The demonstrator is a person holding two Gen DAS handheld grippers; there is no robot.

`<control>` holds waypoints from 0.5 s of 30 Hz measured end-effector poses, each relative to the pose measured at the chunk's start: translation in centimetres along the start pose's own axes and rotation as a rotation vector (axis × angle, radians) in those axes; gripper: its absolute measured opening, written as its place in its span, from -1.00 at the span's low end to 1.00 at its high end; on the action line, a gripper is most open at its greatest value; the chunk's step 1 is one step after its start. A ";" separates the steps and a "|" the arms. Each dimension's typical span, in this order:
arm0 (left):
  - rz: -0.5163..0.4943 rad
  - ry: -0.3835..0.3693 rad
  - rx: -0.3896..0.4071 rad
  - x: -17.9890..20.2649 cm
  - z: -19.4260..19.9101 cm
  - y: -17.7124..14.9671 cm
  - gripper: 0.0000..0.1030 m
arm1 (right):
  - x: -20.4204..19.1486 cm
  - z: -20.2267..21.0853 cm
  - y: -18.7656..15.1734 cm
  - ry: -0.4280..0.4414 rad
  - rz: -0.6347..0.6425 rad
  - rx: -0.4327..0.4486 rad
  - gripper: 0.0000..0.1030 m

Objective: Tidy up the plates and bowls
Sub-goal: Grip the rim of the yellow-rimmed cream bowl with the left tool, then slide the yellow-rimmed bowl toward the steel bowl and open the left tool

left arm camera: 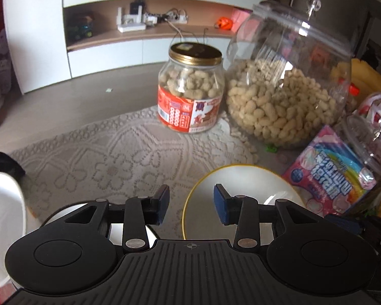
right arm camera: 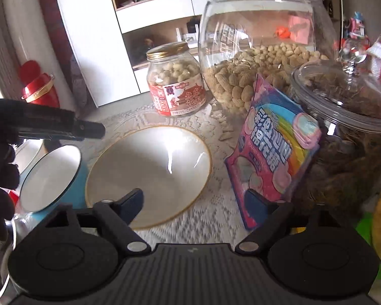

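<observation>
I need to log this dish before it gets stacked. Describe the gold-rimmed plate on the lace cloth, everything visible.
The gold-rimmed plate is round, shallow and white, glossy like glazed ceramic, with a thin gold line around its edge. It is empty, lies flat and right way up on the lace cloth, and shows window glare at its centre. A blue bowl sits close at its left; whether they touch is unclear. The pink candy bag stands off to its right. Nothing grips it.

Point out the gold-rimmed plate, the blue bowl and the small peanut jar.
Gold-rimmed plate (right arm camera: 149, 167): right wrist view, on its white centre.
Blue bowl (right arm camera: 50, 175): right wrist view, on its white inside.
Small peanut jar (left arm camera: 190, 89): left wrist view, on its glass body.
</observation>
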State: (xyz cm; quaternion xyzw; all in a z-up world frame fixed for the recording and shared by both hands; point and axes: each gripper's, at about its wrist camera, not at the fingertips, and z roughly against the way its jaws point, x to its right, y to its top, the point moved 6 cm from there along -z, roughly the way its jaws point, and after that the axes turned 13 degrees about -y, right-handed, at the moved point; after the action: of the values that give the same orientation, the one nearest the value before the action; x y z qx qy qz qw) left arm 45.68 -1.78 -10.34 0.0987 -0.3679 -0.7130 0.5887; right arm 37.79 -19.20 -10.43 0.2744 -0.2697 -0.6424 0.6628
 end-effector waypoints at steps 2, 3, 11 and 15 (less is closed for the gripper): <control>0.006 0.013 -0.050 -0.6 -2.0 0.1 -0.18 | 0.2 -1.7 0.5 -0.019 -0.011 -0.026 0.38; -0.003 0.024 -0.068 -0.8 -2.9 0.1 -0.18 | 0.2 -2.5 0.6 -0.021 -0.012 -0.039 0.37; -0.096 -0.005 -0.170 0.7 -6.4 -1.4 -0.05 | -0.4 -6.9 -1.0 0.133 -0.055 -0.209 -0.24; -0.083 -0.018 -0.168 1.1 -5.1 -2.3 -0.09 | -1.1 -5.8 -1.1 0.143 0.010 -0.166 -0.29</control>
State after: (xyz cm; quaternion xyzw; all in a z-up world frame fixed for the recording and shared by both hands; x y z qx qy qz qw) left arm 46.47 -4.81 -15.09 0.0579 -0.3077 -0.7659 0.5615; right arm 41.11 -18.03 -15.34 0.2623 -0.1691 -0.6378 0.7041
